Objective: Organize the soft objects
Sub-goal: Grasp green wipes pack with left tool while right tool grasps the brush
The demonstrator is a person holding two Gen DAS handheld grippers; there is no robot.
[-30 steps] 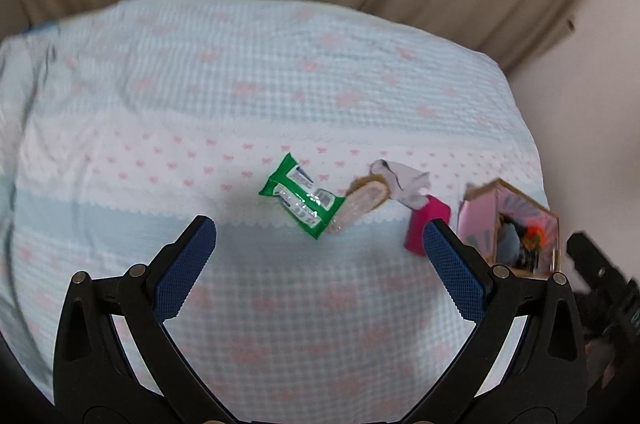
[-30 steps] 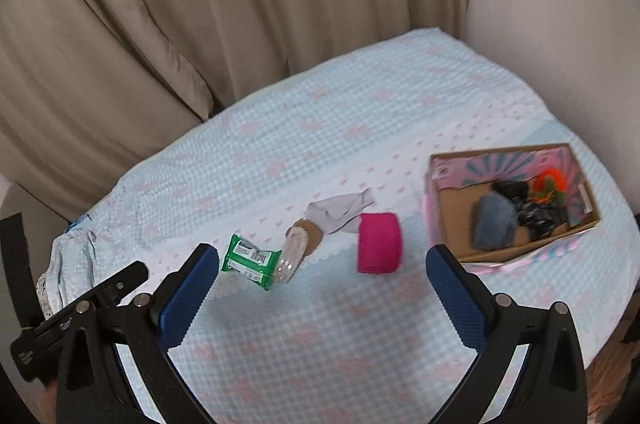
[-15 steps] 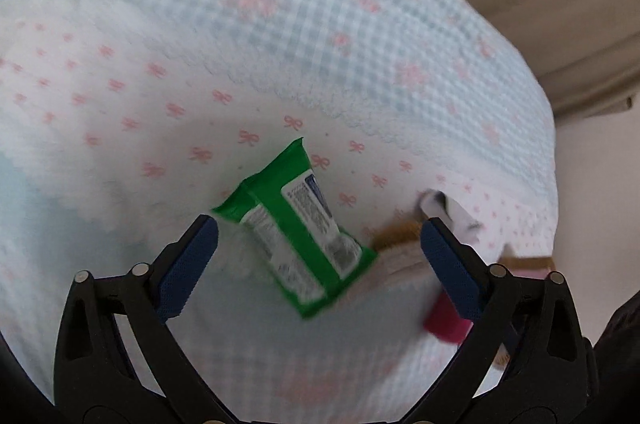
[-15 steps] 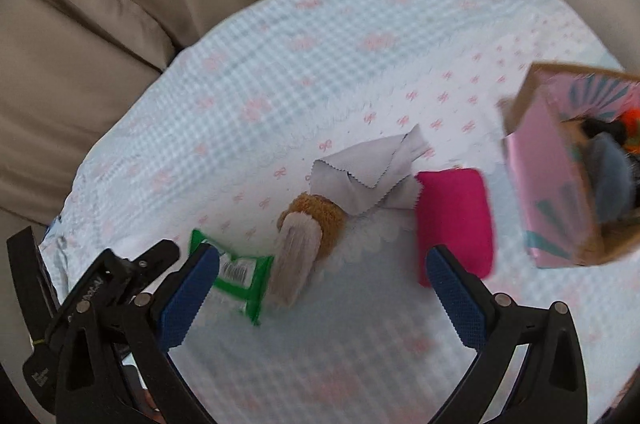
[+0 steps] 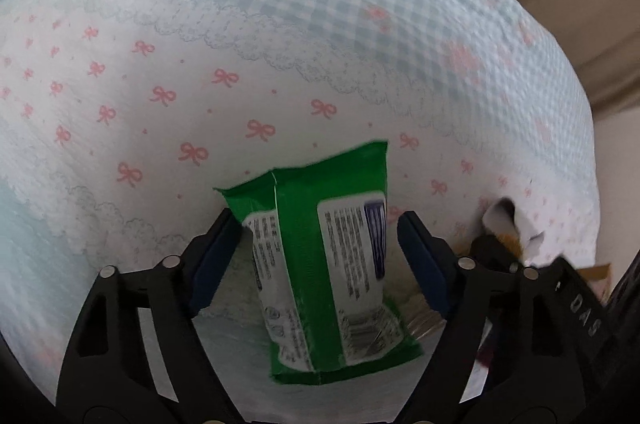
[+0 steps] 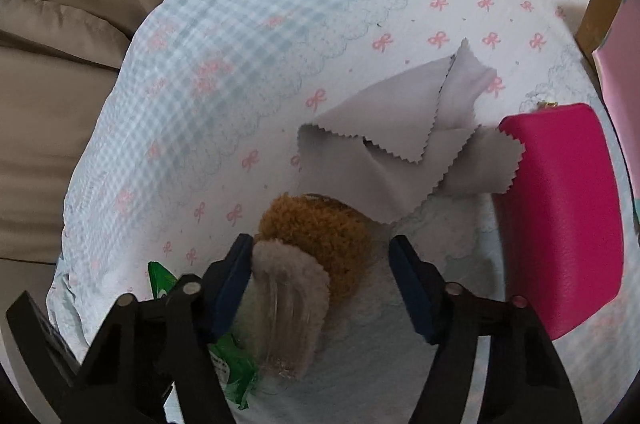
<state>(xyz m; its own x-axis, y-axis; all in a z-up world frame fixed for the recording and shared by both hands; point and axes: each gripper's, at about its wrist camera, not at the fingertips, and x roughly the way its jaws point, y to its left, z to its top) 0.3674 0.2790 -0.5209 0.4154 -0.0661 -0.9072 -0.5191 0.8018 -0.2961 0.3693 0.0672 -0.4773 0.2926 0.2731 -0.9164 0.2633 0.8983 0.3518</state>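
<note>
A green wipes packet (image 5: 320,260) lies on the bow-print cloth between the fingers of my left gripper (image 5: 316,244), which is partly closed around it; the pads sit at its sides, contact unclear. My right gripper (image 6: 320,264) is open around a brown and beige fuzzy plush slipper (image 6: 304,272); its left pad is against the beige part. A grey cloth with zigzag edges (image 6: 404,151) lies just beyond the slipper. A pink pouch (image 6: 560,207) lies to its right. The packet's green edge (image 6: 236,372) shows under my right gripper's left finger.
A pink cardboard box (image 6: 612,35) stands at the far right edge of the right wrist view. Beige curtains (image 6: 60,43) hang behind the bed. The bed's far edge curves away at the top right in the left wrist view (image 5: 560,43).
Both grippers have dropped close to the bed. The left has narrowed around the green packet. The right has come down around the plush slipper.
</note>
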